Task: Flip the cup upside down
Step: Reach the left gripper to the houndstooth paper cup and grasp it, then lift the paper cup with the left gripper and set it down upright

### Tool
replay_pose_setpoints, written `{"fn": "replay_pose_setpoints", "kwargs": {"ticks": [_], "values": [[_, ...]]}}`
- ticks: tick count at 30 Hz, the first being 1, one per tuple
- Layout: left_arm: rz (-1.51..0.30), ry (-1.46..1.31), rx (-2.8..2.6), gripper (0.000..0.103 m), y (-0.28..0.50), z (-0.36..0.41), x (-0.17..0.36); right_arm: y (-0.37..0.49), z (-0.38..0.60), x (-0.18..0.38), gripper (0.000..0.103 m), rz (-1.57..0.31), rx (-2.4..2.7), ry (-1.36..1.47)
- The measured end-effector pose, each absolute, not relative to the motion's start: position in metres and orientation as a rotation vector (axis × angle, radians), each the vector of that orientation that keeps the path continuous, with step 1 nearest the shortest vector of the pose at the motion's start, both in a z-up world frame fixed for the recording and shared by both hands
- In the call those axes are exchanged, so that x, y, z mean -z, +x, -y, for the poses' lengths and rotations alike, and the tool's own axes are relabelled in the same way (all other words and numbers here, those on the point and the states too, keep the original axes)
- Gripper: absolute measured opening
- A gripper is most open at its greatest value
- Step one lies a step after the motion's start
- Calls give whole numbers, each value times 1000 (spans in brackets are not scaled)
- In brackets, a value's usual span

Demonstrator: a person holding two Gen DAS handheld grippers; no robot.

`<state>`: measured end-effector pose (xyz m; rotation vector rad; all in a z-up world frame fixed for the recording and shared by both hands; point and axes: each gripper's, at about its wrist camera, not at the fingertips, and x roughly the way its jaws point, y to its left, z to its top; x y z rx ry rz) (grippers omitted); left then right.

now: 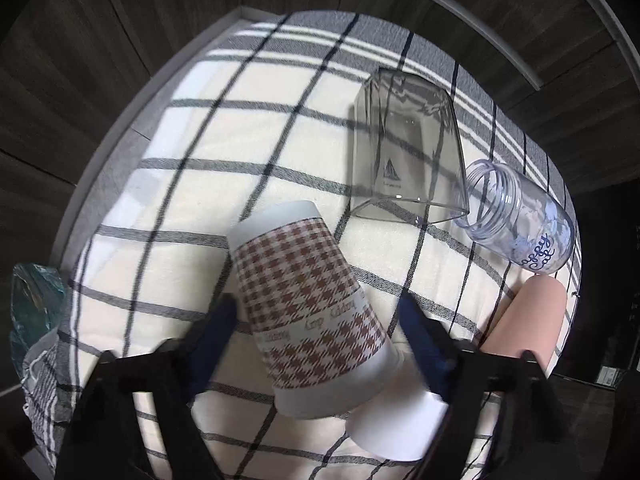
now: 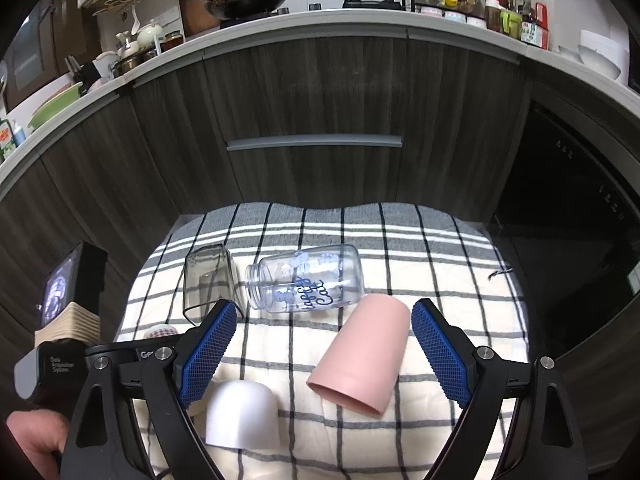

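A paper cup with a red houndstooth pattern [image 1: 308, 312] stands upside down, tilted, between the open fingers of my left gripper [image 1: 320, 320]; the pads do not touch it. A white cup [image 1: 396, 424] [image 2: 240, 416] stands upside down beside it. A pink cup [image 2: 362, 354] [image 1: 528, 316] lies on its side between the fingers of my open right gripper [image 2: 320, 344], mouth toward the camera. A square clear glass [image 1: 404, 160] [image 2: 208, 280] stands upside down. A clear "happy cat" bottle [image 1: 520, 220] [image 2: 308, 278] lies on its side.
Everything rests on a checked cloth [image 2: 440, 280] over a small table. Dark wood cabinets [image 2: 320, 100] stand behind it, with a cluttered counter above. A plastic bag [image 1: 32, 312] lies at the table's left edge. The left gripper's body [image 2: 68, 320] shows at the left.
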<state>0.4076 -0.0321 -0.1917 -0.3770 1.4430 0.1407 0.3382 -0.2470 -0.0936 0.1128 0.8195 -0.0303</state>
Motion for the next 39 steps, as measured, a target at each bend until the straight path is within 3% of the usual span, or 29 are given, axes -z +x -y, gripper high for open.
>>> {"fn": "replay_pose_setpoints", "kwargs": {"ticks": [17, 27, 39], "values": [[-1362, -323, -87, 68, 379, 27, 160, 314, 245, 86, 89, -830, 18, 146], [-1335, -184, 41, 68, 301, 48, 126, 241, 257, 60, 89, -812, 34, 188], [-1272, 4, 181, 68, 197, 106, 129, 147, 294, 79, 89, -864, 131, 169]]}}
